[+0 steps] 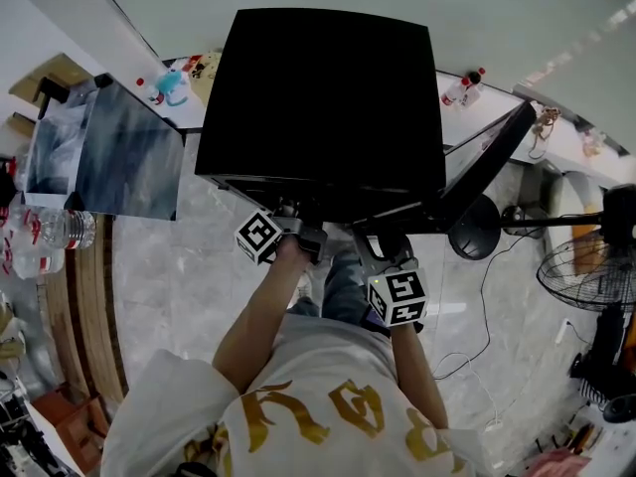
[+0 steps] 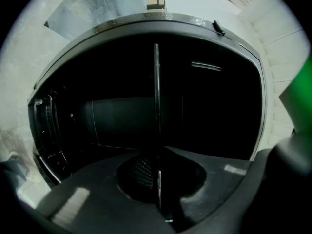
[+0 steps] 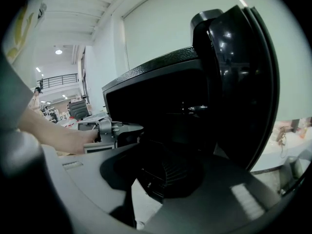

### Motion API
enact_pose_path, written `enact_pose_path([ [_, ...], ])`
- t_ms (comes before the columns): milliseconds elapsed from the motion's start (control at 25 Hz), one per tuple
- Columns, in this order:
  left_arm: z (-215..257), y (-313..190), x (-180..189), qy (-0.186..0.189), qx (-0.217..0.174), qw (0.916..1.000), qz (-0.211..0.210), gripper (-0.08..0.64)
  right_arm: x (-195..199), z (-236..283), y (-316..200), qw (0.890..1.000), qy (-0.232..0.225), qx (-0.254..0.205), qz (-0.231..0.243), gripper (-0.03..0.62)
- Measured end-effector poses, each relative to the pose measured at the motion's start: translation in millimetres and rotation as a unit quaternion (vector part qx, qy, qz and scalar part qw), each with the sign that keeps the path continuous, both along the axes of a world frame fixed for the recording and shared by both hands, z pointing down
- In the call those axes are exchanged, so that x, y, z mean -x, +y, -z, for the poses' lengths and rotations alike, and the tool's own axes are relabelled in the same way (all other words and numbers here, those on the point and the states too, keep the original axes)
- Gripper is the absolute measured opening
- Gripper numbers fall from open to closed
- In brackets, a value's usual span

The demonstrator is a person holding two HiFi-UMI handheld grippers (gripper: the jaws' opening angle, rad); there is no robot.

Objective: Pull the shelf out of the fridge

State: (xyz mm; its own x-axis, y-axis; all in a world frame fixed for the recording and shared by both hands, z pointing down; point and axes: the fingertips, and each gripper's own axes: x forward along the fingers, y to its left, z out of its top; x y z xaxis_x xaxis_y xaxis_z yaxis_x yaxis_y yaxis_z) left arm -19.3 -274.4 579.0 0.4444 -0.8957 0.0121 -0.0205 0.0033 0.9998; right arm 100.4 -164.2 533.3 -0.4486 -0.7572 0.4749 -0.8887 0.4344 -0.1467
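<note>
Clamping the thin shelf [image 2: 156, 91] — left claw [image 2: 158, 194] at the open black fridge [image 1: 328, 87].

The fridge [image 1: 328, 97] top hides its interior from above. Inside the fridge, darkness leaves only the shelf [image 2: 157, 106] edge legible. In front of the fridge, whatever sits between the right gripper [image 3: 146, 189] jaws is unreadable.

The fridge [image 1: 323, 97] is black: its top is matt, finely pebbled in the right gripper view, and its open door [image 3: 243, 82] is glossy and smooth, with bright highlights. The shelf [image 2: 156, 106] looks like a thin, smooth pane, seen edge-on. The left gripper [image 2: 158, 189] has matt grey plastic jaws with a ribbed pad. The floor [image 1: 189, 266] is polished, marbled stone. The shirt [image 1: 328, 396] is white cloth.
</note>
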Motion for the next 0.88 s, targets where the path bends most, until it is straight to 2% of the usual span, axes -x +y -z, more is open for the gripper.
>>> enact_pose_path([
  [880,-2.2,58.5,4.4,0.009,0.021,0.9997,-0.012,0.015,5.5,12.8,32.4,1.000,-0.002,-0.020,-0.012,0.133],
])
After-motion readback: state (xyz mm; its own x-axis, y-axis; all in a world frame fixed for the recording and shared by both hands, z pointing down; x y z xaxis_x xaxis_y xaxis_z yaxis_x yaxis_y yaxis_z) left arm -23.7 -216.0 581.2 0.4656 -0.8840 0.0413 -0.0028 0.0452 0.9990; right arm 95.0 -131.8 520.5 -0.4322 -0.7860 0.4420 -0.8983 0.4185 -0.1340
